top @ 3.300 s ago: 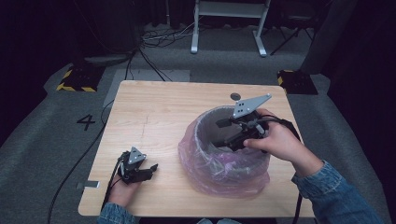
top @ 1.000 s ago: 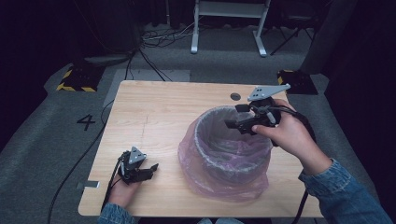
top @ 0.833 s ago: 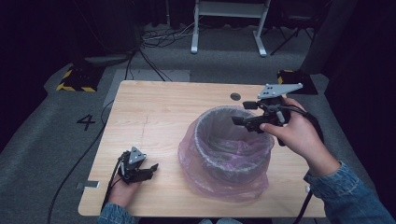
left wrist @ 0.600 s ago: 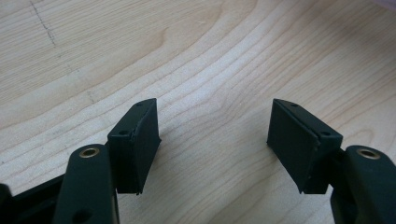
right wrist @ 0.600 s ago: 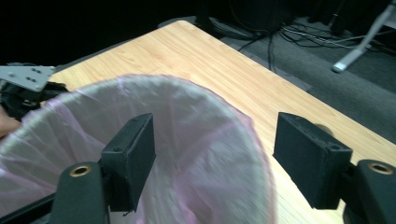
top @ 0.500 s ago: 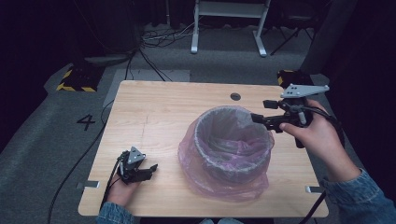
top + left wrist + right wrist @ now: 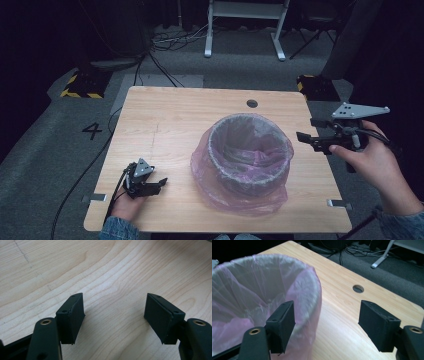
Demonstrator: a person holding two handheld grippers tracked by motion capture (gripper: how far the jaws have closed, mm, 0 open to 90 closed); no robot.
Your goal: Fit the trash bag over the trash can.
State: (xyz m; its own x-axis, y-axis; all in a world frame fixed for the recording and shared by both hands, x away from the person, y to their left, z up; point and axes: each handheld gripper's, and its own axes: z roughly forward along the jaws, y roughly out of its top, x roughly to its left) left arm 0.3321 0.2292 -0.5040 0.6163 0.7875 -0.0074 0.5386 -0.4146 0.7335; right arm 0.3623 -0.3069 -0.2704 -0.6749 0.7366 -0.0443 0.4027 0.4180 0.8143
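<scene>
My right gripper [image 7: 306, 141] gapes empty beside bin [image 7: 250, 150], table's [image 7: 175, 125] right edge.
Left gripper [image 7: 159, 186] apart, near-left corner; bag [image 7: 235, 200] blurs bin's base.

Left tongs [image 7: 159, 183] low at near left, jaws wide apart, nothing between. Right tongs [image 7: 306, 129] raised at far right, held level, jaws apart, empty, pointing left.

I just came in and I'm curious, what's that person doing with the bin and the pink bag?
A person holds a gripper in each hand. The pink bag lines the bin on the table, folded over its rim. The right gripper hovers open beside the bin, holding nothing. The left gripper rests open on the table.
</scene>
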